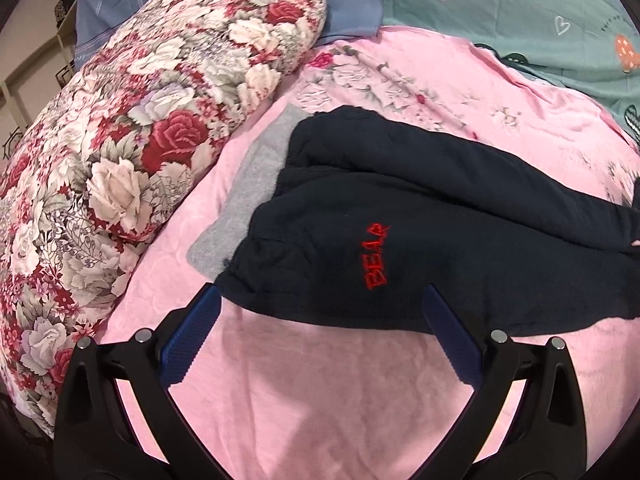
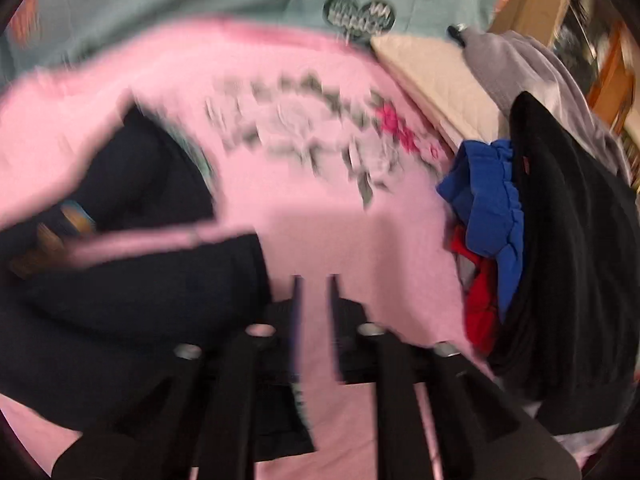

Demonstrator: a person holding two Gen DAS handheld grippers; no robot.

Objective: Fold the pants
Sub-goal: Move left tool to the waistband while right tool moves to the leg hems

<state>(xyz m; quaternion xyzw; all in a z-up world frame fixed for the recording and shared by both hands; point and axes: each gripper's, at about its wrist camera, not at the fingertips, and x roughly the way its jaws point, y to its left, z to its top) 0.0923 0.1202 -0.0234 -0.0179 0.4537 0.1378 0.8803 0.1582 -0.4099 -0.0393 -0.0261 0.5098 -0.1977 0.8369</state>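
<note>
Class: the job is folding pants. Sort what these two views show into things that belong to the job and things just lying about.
Belongs to the job:
- dark pants with red BEAR lettering
- left gripper
- right gripper

Just lying about:
- floral quilt
- pink blanket underneath
- pile of clothes
- blue pillow

**Open claw at pants' edge**

Left claw (image 1: 320,300) spread wide over pink blanket (image 1: 300,400), nothing between the blue pads (image 1: 192,344). Just ahead, dark pants (image 1: 440,220) with red "BEAR" (image 1: 377,257), over grey cloth (image 1: 248,184). Far left, floral quilt (image 1: 140,120).
</note>
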